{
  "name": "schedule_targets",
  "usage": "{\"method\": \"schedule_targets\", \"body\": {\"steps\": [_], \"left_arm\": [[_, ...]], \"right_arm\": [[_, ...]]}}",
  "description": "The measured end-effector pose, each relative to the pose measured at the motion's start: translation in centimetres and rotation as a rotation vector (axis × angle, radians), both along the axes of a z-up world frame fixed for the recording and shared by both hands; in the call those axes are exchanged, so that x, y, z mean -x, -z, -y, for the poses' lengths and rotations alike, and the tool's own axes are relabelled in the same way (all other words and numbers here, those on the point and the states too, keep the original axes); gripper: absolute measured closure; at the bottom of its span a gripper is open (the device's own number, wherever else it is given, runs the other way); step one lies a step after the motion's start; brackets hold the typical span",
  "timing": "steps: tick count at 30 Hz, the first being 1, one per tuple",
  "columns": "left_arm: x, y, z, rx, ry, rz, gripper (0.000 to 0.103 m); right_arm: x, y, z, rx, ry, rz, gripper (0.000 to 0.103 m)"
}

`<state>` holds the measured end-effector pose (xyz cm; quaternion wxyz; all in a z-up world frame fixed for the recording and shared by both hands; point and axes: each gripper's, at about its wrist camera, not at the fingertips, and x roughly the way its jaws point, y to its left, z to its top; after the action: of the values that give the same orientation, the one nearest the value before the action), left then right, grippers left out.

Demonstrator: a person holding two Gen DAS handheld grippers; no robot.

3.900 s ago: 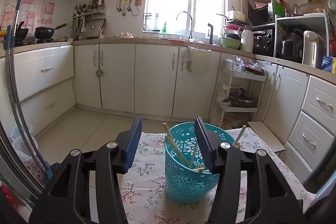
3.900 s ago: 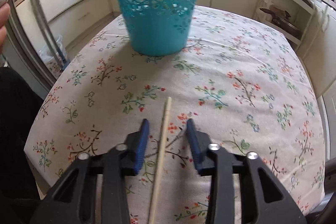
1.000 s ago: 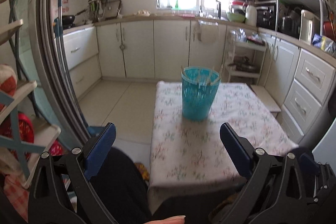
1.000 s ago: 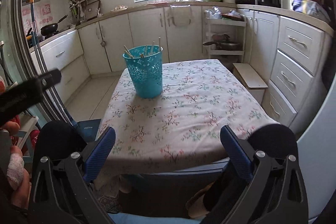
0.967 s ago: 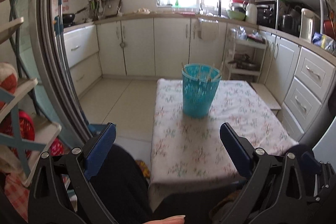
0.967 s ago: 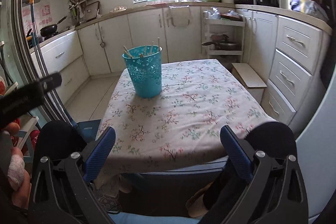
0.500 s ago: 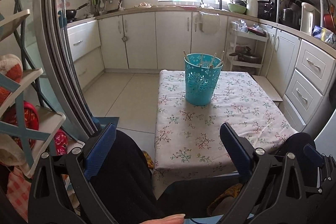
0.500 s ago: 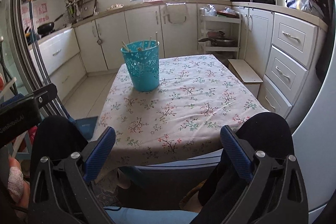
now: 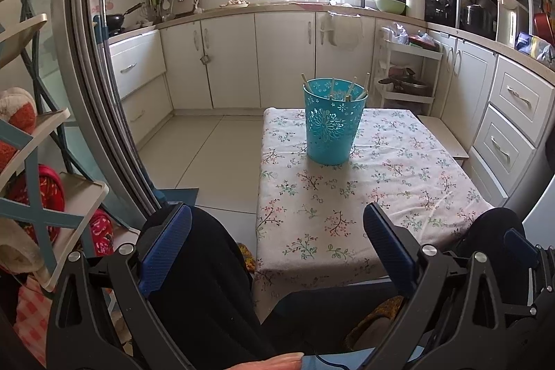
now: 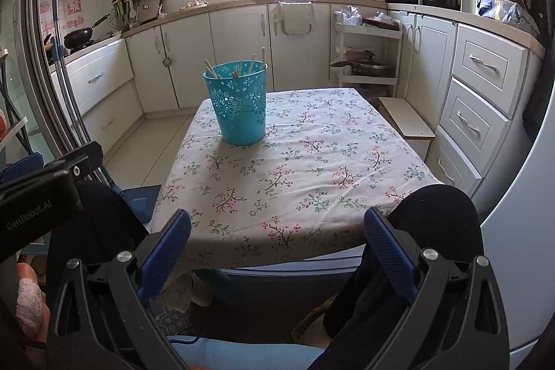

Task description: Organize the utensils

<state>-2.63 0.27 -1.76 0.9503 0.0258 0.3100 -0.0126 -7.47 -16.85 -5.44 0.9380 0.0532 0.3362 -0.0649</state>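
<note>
A turquoise openwork basket (image 9: pixel 332 124) (image 10: pixel 240 101) stands upright on the far half of the floral-clothed table (image 9: pixel 388 193) (image 10: pixel 312 175). Several wooden chopsticks (image 9: pixel 350 89) (image 10: pixel 252 61) stick up out of it. My left gripper (image 9: pixel 275 224) is held wide open, well back from the table's near edge, over the person's dark-clad knees, with nothing between its fingers. My right gripper (image 10: pixel 276 227) is likewise wide open and empty, back from the near edge. The left gripper's black body (image 10: pixel 45 193) shows at the left of the right wrist view.
White cabinets and drawers (image 10: pixel 485 99) run along the right and back walls. A white cart with a pan (image 10: pixel 367 58) stands behind the table. A low white step (image 10: pixel 406 120) lies at the table's right. A shelf rack (image 9: pixel 31 162) and door frame are on the left.
Both grippers have pulled back from the table and opened wide. The single chopstick that lay on the cloth between the right fingers is gone from the cloth; the basket is now far off.
</note>
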Motion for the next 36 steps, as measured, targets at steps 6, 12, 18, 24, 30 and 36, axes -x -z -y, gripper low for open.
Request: {"method": "schedule_targets", "body": {"steps": [6,12,18,24,30,36], "left_arm": [[0.24,-0.05,0.07,-0.003,-0.001,0.007,0.008],[0.31,-0.05,0.02,-0.004,-0.001,0.009,0.008],[0.42,-0.06,-0.08,-0.006,-0.001,0.010,0.008],[0.44,-0.11,-0.14,-0.003,0.000,0.011,0.008],[0.55,-0.31,-0.18,-0.005,0.002,0.012,0.008],[0.59,-0.39,-0.18,-0.005,0.003,0.013,0.008]], "right_arm": [[0.25,-0.06,-0.18,0.005,-0.004,0.006,0.007],[0.33,-0.13,-0.16,0.005,-0.005,0.012,0.008],[0.43,-0.18,-0.29,0.009,-0.007,0.016,0.007],[0.53,-0.38,-0.39,0.014,-0.009,0.022,0.007],[0.62,-0.46,-0.57,0.020,-0.012,0.025,0.007],[0.66,-0.60,-0.70,0.024,-0.013,0.027,0.008]]}}
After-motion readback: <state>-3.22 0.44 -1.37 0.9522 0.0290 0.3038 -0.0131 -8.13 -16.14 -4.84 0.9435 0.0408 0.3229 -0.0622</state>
